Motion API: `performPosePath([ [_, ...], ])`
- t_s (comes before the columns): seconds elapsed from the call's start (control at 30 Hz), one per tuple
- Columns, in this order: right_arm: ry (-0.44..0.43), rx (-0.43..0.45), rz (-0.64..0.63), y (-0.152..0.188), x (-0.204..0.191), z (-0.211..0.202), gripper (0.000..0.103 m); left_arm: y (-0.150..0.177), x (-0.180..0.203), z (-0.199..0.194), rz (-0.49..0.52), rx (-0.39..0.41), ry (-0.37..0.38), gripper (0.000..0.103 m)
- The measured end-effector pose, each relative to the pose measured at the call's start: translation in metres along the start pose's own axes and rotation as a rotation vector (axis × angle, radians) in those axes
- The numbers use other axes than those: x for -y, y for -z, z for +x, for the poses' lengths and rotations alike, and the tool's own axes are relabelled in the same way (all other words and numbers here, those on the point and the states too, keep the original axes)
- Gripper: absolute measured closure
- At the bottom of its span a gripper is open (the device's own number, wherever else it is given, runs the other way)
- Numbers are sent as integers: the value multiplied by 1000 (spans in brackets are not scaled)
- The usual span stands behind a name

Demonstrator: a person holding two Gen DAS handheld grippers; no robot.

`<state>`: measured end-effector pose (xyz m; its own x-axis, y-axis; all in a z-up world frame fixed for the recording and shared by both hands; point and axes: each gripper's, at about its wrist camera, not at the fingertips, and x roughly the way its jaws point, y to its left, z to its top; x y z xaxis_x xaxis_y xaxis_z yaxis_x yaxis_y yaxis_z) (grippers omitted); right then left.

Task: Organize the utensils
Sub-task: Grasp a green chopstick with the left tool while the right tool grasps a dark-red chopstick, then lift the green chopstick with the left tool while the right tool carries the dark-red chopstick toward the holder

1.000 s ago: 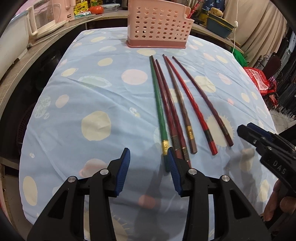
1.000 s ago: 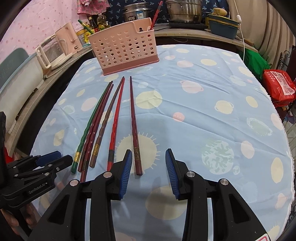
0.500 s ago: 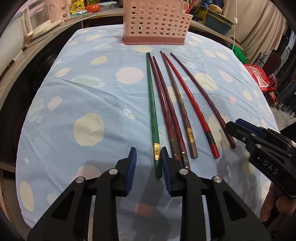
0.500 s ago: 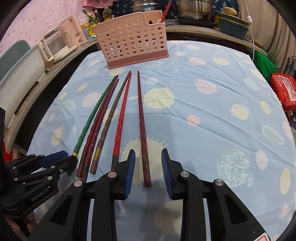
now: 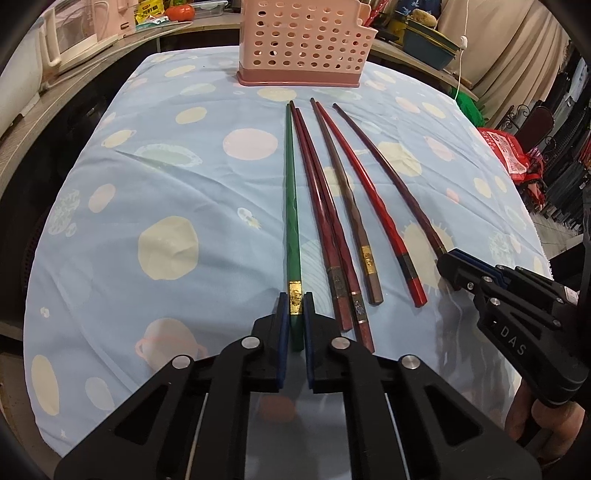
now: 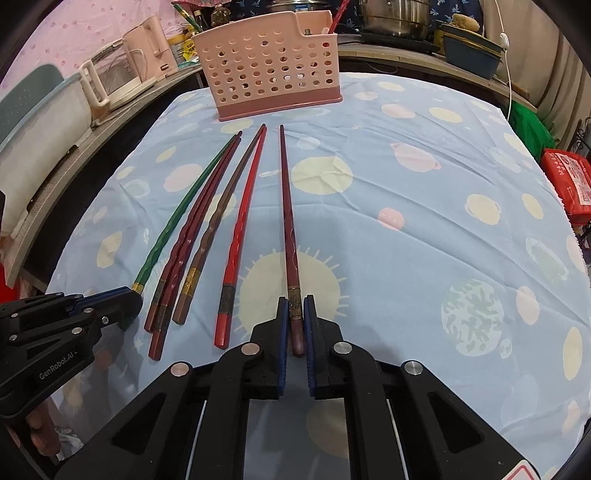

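A pink utensil caddy stands far ahead of both grippers. Left gripper, jaws just closed, pinches the green chopstick; right gripper pinches the dark maroon chopstick. Only the right view shows steel pots.

Centre: four loose chopsticks lie between the two grippers, crowding that strip.
Far end: pink basket blocks the way ahead.
Sides: spotted cloth lies bare, open for passing.

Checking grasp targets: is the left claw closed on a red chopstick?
No, the left claw grips the green chopstick.
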<state>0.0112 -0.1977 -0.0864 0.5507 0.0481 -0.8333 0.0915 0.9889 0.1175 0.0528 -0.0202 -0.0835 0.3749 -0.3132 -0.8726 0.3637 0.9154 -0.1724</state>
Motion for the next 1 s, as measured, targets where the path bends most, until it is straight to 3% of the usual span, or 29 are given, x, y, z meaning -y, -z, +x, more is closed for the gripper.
performPosePath([
  [0.23, -11, 32, 11, 6, 2, -22, 96, 4, -1, -15, -10, 24, -2, 96],
  [0.53, -42, 151, 51, -10, 11, -75, 96, -6, -6, -63, -32, 131, -2, 96],
  [1.0, -87, 364, 76, -90, 24, -145, 96, -88, -8, -143, -22, 392, -27, 96],
])
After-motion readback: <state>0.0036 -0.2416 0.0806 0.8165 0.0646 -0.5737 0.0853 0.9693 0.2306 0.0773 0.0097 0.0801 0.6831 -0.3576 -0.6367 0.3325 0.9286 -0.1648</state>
